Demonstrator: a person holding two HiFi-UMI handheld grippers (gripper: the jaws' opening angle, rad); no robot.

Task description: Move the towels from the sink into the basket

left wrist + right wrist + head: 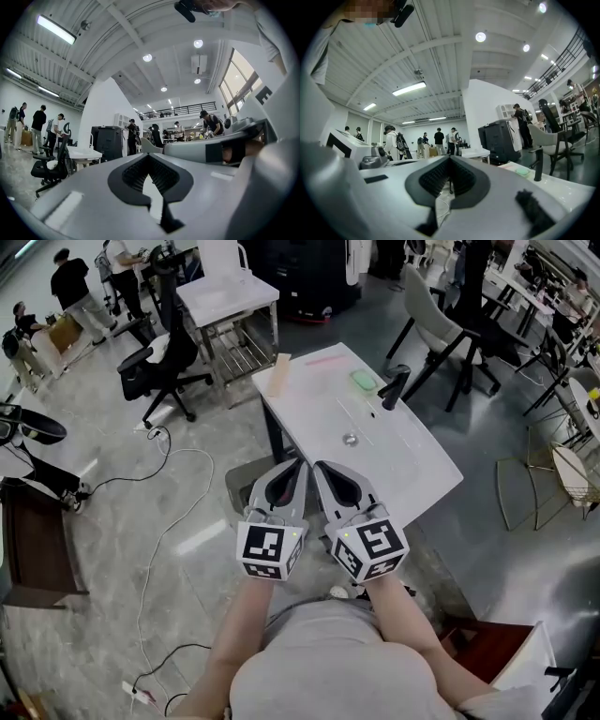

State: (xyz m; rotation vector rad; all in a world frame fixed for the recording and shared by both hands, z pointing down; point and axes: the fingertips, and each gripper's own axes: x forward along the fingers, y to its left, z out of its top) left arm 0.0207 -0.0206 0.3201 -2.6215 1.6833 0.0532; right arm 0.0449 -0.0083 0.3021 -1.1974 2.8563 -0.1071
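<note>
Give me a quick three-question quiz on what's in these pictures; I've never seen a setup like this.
1. True or false: a towel lies in the sink.
2. Multiple choice: what lies closest to the black faucet? A) the green object B) the wooden block C) the office chair
3. Fill in: the left gripper and the right gripper both have their fingers ____ (open or shut).

Key: 1 false, the basin shows only its drain; 2 A; 3 shut, with nothing between them.
</note>
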